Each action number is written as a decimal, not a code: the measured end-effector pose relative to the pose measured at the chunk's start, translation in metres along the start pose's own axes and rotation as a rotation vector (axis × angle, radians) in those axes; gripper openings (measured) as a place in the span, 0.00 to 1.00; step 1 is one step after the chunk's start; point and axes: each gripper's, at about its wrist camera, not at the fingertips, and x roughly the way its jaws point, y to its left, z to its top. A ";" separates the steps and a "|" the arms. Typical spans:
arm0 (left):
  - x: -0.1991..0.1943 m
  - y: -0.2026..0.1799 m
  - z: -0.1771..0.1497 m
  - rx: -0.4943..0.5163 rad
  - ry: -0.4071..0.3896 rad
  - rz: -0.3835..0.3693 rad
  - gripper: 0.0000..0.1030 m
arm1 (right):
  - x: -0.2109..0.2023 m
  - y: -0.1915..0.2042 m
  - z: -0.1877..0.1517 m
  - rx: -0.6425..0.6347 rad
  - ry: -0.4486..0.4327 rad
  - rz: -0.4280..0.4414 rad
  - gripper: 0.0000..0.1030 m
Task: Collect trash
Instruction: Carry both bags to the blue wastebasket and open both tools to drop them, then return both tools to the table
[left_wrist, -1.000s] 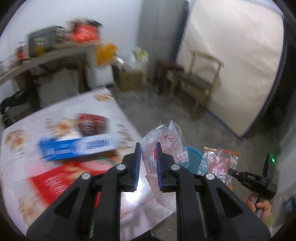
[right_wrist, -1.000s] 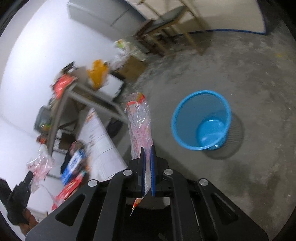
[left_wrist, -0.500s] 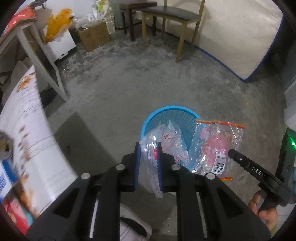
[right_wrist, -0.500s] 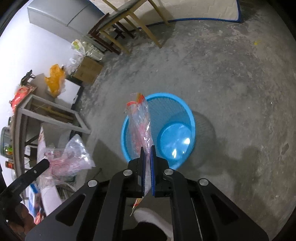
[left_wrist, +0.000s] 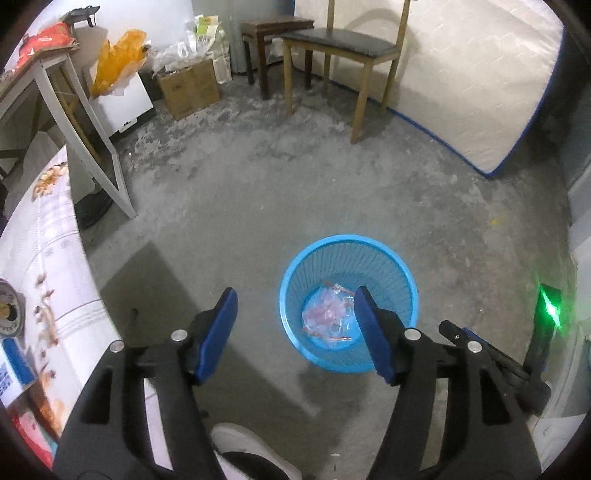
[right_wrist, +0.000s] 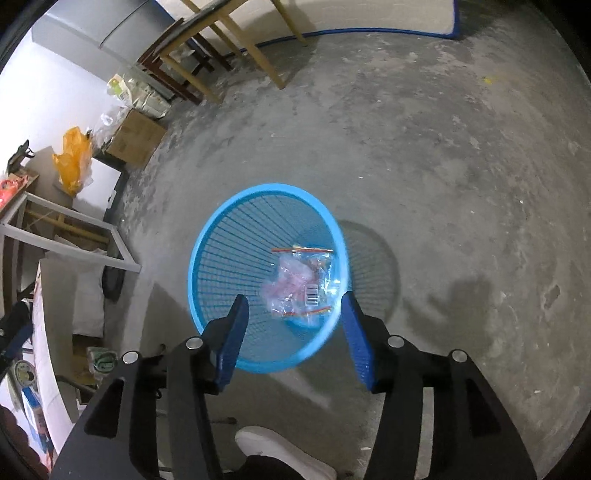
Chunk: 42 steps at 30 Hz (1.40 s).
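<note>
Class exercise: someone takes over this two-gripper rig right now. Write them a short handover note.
Left gripper: open, nothing held, above the blue basket.
Right gripper: open, nothing held, over the same basket.
Done: clear plastic bags lie at the basket's bottom.
Left: packets remain on the table at the left; a blue box shows at its edge. Likely next: return there for more.

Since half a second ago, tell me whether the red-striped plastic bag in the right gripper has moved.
Yes. The red-striped plastic bag has left the right gripper, whose jaws now stand open, and dropped down inside the blue basket.
</note>
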 end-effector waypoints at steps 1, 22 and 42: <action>-0.012 0.002 -0.003 0.002 -0.016 -0.013 0.63 | -0.005 -0.002 -0.003 -0.002 -0.003 -0.002 0.52; -0.236 0.110 -0.214 -0.177 -0.283 -0.176 0.90 | -0.157 0.139 -0.120 -0.662 -0.359 -0.188 0.94; -0.294 0.304 -0.399 -0.761 -0.423 0.155 0.92 | -0.216 0.303 -0.259 -1.042 -0.097 0.517 0.94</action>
